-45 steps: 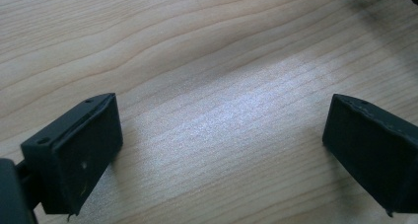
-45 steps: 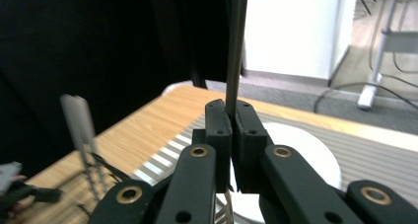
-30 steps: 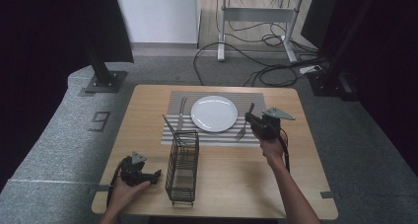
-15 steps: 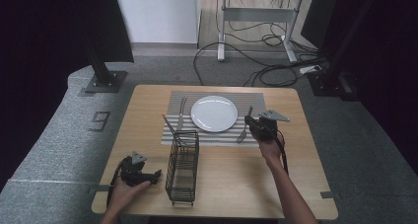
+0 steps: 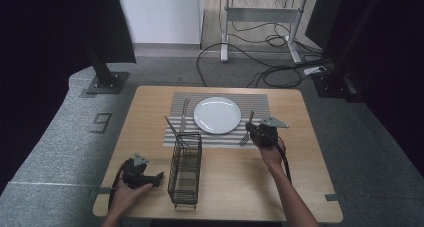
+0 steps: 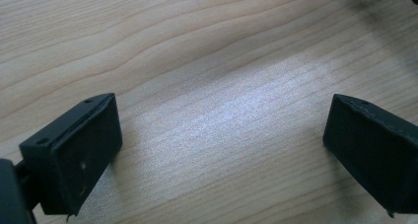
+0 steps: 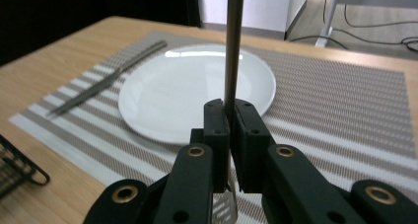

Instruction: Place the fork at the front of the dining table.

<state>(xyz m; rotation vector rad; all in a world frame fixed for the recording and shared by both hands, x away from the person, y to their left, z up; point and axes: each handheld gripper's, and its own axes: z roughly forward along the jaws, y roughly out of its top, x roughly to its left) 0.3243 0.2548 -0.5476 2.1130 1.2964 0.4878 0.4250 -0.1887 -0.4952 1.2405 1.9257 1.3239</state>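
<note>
Right gripper (image 7: 229, 116): clamped on a fork (image 7: 232, 46), handle up between the pads, tines low over the striped mat (image 5: 260, 107), just right of the white plate (image 5: 217, 114). Left gripper (image 5: 150, 177): jaws wide apart over bare table (image 6: 207, 61), nothing between them, near the front left edge. Between both, a black wire rack (image 5: 185, 169); beyond it, a knife (image 5: 184, 114) on the mat, left of the plate.

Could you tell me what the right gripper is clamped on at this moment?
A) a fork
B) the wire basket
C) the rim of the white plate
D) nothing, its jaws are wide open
A: in the right gripper view the right gripper has its jaws shut on the fork, whose tines hang below over the striped placemat.
</note>
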